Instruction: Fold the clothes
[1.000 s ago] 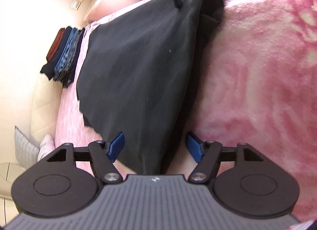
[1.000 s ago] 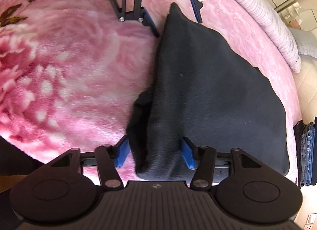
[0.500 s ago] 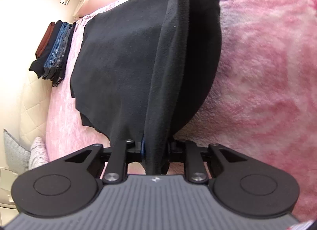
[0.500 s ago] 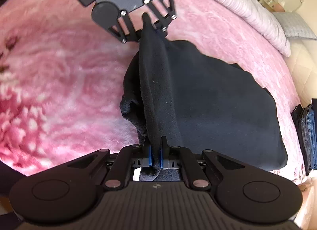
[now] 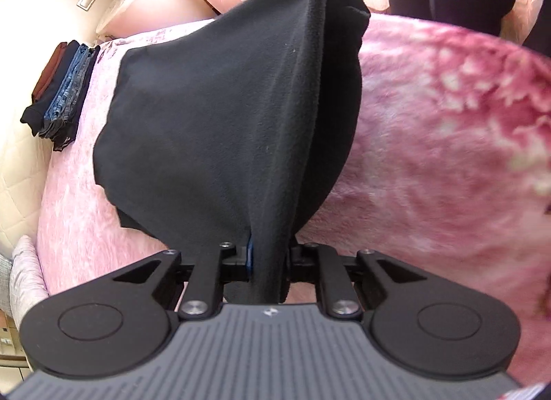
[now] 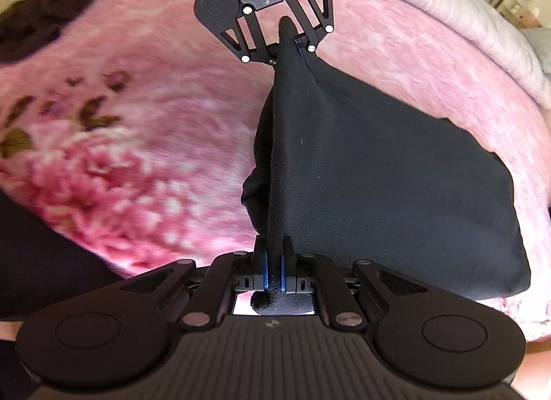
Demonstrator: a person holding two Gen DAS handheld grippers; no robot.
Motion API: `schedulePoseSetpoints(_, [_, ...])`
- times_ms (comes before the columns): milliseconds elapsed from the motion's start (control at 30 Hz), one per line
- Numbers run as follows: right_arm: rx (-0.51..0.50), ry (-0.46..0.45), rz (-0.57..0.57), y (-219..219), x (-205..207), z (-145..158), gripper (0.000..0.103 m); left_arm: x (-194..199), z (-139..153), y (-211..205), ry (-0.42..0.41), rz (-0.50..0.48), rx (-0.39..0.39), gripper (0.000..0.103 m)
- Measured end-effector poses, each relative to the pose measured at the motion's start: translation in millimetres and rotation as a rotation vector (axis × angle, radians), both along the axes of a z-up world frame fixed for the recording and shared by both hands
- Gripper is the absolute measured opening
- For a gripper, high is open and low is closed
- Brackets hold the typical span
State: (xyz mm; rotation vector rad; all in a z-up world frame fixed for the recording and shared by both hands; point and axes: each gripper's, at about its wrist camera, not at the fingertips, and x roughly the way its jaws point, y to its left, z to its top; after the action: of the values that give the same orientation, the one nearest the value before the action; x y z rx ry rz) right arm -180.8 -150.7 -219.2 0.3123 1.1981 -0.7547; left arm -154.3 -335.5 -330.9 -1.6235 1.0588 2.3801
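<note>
A black fleece garment lies on a pink flowered blanket. One edge is lifted into a taut ridge between my two grippers. My left gripper is shut on one end of that edge. My right gripper is shut on the other end of the garment. In the right wrist view the left gripper shows at the far end, pinching the fold. The rest of the cloth rests on the blanket.
A stack of folded clothes, dark, denim and brown, lies at the far left of the bed. A crumpled dark garment lies at the upper left in the right wrist view. A pale quilted cover runs along the bed's far edge.
Both grippers were open around the garment's edge a second ago. They closed on it and have since lifted it higher, so the fold stands up off the blanket.
</note>
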Motion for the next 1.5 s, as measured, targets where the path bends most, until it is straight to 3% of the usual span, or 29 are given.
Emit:
schedulePoseSetpoints(233, [-0.031,-0.081,-0.058,-39,-44,59,0.006,-61,73,-61,-0.033,0.078,0.137,0.013])
schedulePoseSetpoints(367, [-0.051,-0.111,-0.118,-81,-97,89,0.006,-121,107,-113,-0.054,0.102,0.193,0.014])
schedulePoseSetpoints(500, [-0.049,-0.169,-0.23,-127,-165,103,0.006,-188,120,-168,-0.088,0.12,0.25,0.014])
schedulePoseSetpoints(633, [-0.003,-0.247,-0.321,-174,-234,84,0.006,-251,111,-220,-0.139,0.15,0.319,0.015])
schedulePoseSetpoints(767, [0.098,-0.345,-0.406,-213,-297,47,0.006,-313,75,-269,-0.215,0.151,0.407,0.015])
schedulePoseSetpoints(967, [0.241,-0.484,-0.53,-258,-379,-3,0.006,-370,29,-320,-0.284,0.171,0.502,0.017])
schedulePoseSetpoints(1100, [0.307,-0.574,-0.625,-286,-417,-34,0.006,-361,20,-344,-0.255,0.272,0.55,0.021])
schedulePoseSetpoints(1133, [0.326,-0.593,-0.654,-293,-423,-45,0.006,-359,18,-350,-0.248,0.298,0.562,0.028])
schedulePoseSetpoints(1167, [0.345,-0.605,-0.683,-298,-427,-55,0.007,-357,16,-356,-0.241,0.323,0.574,0.041])
schedulePoseSetpoints(1233, [0.385,-0.626,-0.754,-302,-437,-75,0.012,-352,11,-368,-0.226,0.374,0.598,0.051])
schedulePoseSetpoints(1333, [0.395,-0.663,-0.84,-296,-444,-88,0.017,-346,5,-386,-0.203,0.451,0.634,0.053])
schedulePoseSetpoints(1500, [0.295,-0.721,-0.995,-267,-454,-69,0.03,-330,2,-410,-0.14,0.581,0.681,0.05])
